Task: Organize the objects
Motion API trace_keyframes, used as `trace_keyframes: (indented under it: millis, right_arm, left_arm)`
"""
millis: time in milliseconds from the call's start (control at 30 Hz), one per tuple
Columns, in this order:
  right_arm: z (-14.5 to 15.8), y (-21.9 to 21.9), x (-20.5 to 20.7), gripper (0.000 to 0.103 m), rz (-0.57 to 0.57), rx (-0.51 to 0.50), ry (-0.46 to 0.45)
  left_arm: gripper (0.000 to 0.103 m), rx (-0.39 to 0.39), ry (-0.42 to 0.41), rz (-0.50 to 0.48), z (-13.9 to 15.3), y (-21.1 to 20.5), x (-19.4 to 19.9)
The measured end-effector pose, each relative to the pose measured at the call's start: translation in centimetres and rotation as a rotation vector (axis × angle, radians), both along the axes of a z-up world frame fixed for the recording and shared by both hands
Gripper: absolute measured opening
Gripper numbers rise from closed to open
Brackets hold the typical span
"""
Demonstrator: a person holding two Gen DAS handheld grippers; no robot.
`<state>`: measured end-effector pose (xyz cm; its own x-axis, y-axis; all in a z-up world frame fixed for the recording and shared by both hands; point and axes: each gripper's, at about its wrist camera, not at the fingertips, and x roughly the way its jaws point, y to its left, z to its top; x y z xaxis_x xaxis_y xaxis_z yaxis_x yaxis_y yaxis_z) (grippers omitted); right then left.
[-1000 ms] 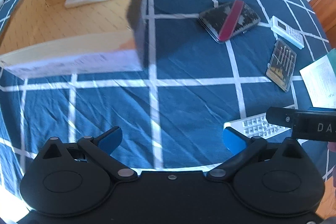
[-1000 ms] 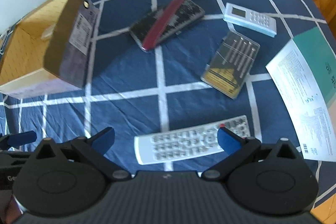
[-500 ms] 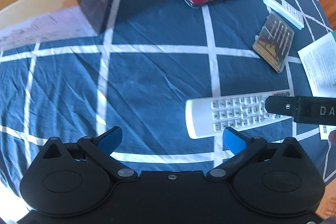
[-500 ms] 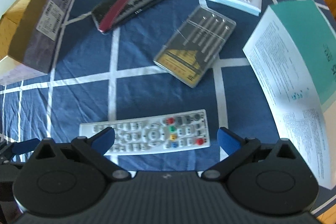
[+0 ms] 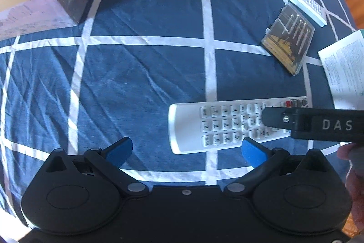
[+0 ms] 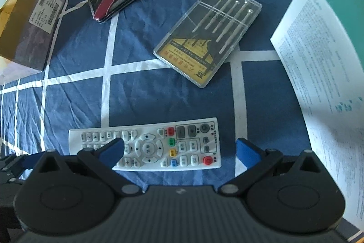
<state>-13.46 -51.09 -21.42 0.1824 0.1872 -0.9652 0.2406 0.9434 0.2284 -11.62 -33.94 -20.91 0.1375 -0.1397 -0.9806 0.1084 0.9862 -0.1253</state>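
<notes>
Cardboard box at far left on blue checked cloth. White remote lies flat on cloth, beneath right gripper, jaws spread. Left gripper spread, empty. Step, judged: approach for pickup. Next: lower, straddle remote's width, close.

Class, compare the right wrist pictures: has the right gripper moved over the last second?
Yes. The right gripper has come forward and down toward the white TV remote, which lies on the checked sheet and now sits larger between the open fingers.
</notes>
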Motion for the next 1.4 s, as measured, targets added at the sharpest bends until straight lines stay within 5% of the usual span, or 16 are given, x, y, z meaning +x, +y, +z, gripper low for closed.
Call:
trace_keyframes:
  millis: [967,1400]
  right_arm:
    - [0.0,1.0,1.2,0.088,0.060,0.004,-0.001]
    - [3.3,2.8,2.2,0.088,0.059,0.026,-0.054]
  left_arm:
    - [0.098,-0.068,0.033,-0.023,-0.6,-2.3,1.2]
    - [0.098,-0.040,-0.013,-0.019,3.8,0.1,2.1]
